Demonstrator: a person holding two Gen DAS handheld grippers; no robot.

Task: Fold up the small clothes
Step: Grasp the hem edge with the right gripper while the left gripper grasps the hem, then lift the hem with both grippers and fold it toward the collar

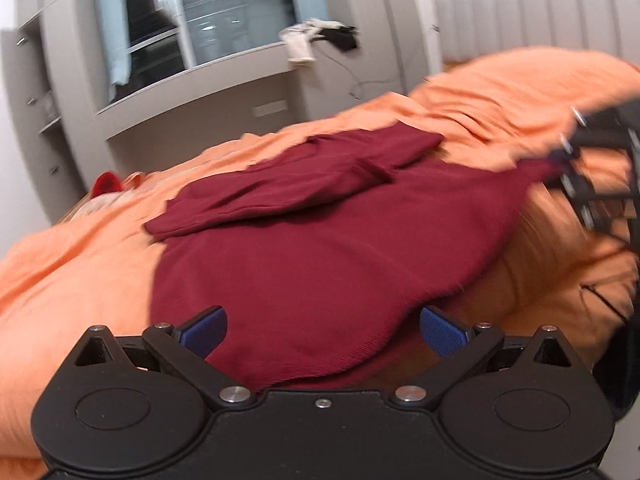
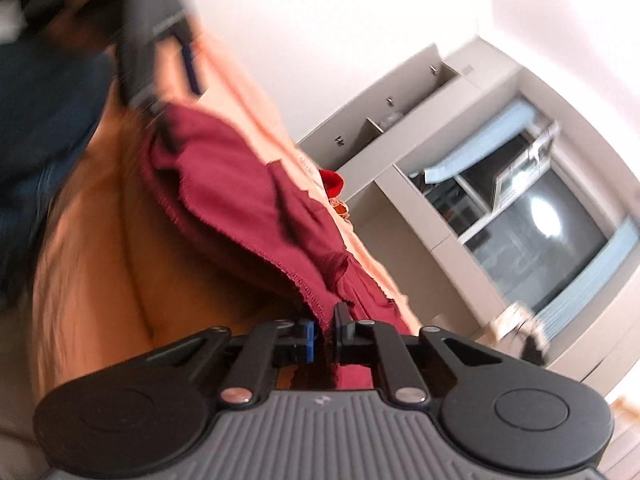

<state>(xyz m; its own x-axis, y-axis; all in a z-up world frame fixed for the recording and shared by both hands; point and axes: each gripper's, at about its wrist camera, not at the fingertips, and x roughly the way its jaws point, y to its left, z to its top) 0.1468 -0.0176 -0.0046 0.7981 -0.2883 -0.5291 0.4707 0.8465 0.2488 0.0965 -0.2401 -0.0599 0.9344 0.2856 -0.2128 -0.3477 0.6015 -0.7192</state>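
Observation:
A maroon garment [image 1: 320,240] lies spread on the orange bedspread [image 1: 80,264], with a sleeve folded across its upper part. My left gripper [image 1: 324,330] is open; its blue pads [image 1: 204,330] stand wide on either side of the garment's near hem without pressing on it. At the right edge of the left wrist view, my right gripper [image 1: 576,168] holds a corner of the garment, pulled taut and blurred. In the right wrist view, the right gripper [image 2: 325,332] is shut on the maroon garment [image 2: 224,184] at its hemmed edge. The left gripper [image 2: 160,60] shows as a blur at the far end.
A grey padded headboard [image 1: 540,12] stands behind the bed. A window [image 1: 208,12] and grey shelving [image 1: 36,80] line the wall, with clothes [image 1: 316,40] on the sill. A red item [image 1: 106,182] lies at the bed's far left. A person's blue jeans [image 2: 36,120] are close by.

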